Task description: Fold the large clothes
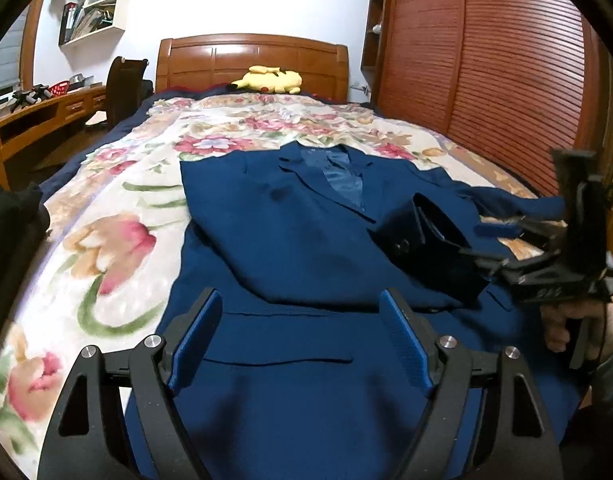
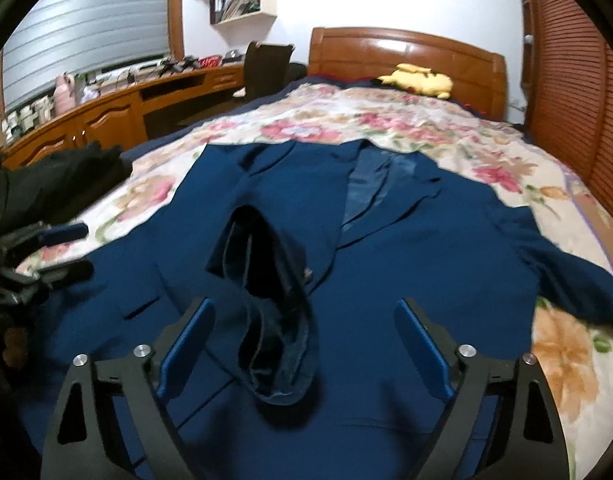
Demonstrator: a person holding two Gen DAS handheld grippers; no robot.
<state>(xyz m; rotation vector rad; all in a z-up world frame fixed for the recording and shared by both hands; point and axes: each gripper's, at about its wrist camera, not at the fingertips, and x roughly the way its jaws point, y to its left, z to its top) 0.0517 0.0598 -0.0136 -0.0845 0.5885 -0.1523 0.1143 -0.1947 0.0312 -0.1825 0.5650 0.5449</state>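
Observation:
A navy blue jacket (image 1: 290, 240) lies face up on the floral bedspread (image 1: 118, 208), collar toward the headboard. One sleeve is folded across its chest, and the dark cuff (image 2: 274, 320) (image 1: 430, 240) gapes open. My right gripper (image 2: 304, 308) is open with the cuff between its blue pads (image 2: 186, 340); neither pad touches it. In the left wrist view the right gripper (image 1: 482, 246) reaches in from the right, held by a hand (image 1: 562, 324). My left gripper (image 1: 300, 296) is open and holds nothing, just above the jacket's lower front. It also shows in the right wrist view as the left gripper (image 2: 76, 250).
A yellow plush toy (image 1: 268, 79) lies by the wooden headboard (image 1: 250, 60). Louvred wardrobe doors (image 1: 486, 80) run along the bed's right side. A desk (image 2: 106, 116) and dark chair (image 2: 266, 68) stand left of it. A dark garment (image 2: 58, 184) lies on the bed's left edge.

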